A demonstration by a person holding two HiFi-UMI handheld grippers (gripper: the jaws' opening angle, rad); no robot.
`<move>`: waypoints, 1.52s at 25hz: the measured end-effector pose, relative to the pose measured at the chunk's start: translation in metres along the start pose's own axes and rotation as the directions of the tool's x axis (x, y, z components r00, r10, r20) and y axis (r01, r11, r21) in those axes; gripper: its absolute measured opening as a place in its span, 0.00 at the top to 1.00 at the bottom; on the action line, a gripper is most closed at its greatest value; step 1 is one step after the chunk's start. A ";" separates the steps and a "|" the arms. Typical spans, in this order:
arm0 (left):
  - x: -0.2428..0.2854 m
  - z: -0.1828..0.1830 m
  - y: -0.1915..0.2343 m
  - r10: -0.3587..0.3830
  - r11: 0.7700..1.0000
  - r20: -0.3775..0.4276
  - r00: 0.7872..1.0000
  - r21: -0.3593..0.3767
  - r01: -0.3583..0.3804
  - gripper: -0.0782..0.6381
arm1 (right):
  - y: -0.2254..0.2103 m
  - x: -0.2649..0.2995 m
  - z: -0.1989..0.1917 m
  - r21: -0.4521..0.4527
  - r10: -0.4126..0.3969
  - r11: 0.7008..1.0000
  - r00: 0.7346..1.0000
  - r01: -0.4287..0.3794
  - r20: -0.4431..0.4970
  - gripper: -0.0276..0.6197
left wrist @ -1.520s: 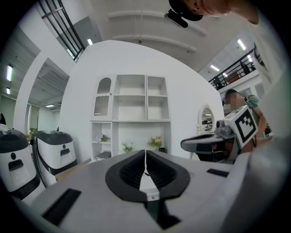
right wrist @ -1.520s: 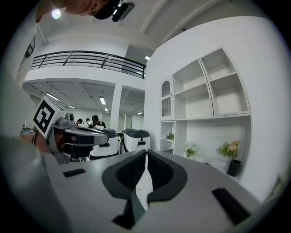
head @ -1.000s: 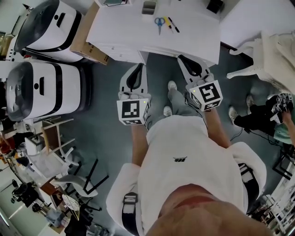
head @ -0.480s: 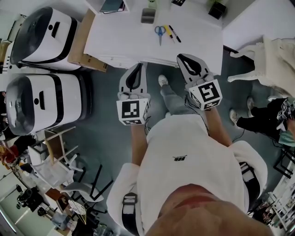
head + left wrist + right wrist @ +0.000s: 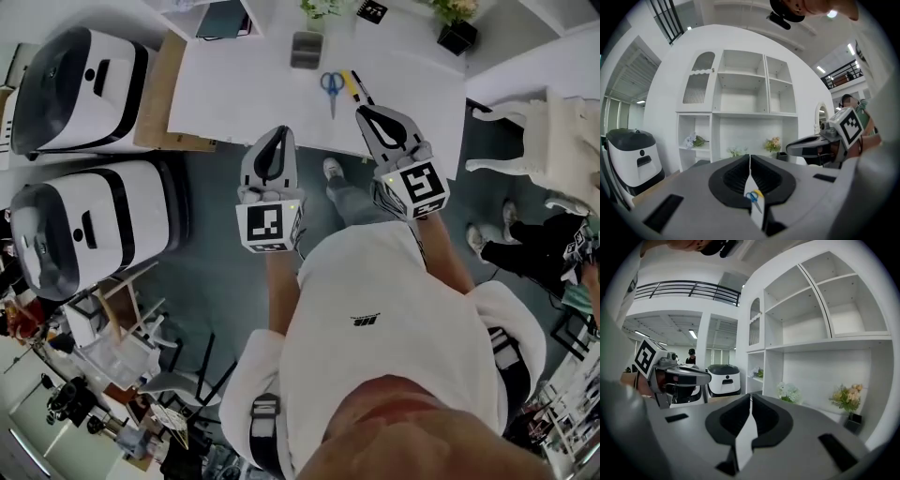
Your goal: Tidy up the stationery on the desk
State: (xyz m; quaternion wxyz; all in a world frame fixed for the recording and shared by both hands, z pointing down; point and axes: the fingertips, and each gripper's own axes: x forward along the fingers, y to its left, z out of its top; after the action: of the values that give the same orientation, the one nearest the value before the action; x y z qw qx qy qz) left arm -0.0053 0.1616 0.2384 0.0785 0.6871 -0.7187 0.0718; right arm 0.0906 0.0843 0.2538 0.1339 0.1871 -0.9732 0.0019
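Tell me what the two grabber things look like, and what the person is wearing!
The left gripper and right gripper are both light grey, tapering to a point, with a black teardrop-shaped lining inside. Each carries a white cube printed with black square patterns. The person wears a white top with a small black logo and white sleeves.

White desk [image 5: 234,94], blue-handled scissors [image 5: 331,84], yellow pen [image 5: 349,84], black pen [image 5: 363,88], grey box [image 5: 306,49], white-and-black machines [image 5: 84,75], dark grey-green floor [image 5: 216,253].

1 scissors [image 5: 330,84], 2 pens [image 5: 350,85] (yellow, blk), 1 gray box [image 5: 306,49]
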 end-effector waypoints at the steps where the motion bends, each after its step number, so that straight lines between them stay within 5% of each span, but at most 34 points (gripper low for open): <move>1: 0.010 0.000 0.005 -0.002 1.000 -0.004 1.000 0.000 0.002 0.89 | -0.007 0.009 -0.001 0.005 -0.001 1.000 1.000 0.001 -0.007 0.96; 23: 0.176 -0.083 0.063 -0.105 0.994 -0.142 0.984 -0.046 0.100 0.89 | -0.098 0.148 -0.101 0.165 0.011 0.986 0.978 0.024 -0.210 0.96; 38: 0.224 -0.132 0.064 -0.231 0.973 -0.247 0.941 -0.040 0.229 0.89 | -0.103 0.187 -0.174 0.250 -0.016 0.961 0.932 0.113 -0.362 0.96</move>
State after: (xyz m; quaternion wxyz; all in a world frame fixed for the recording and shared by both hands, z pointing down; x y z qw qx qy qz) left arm -0.0770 -0.0267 0.4154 0.1801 0.7512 -0.6184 0.1444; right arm 0.0060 -0.0704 0.4660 0.2818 0.2320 -0.9167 0.1625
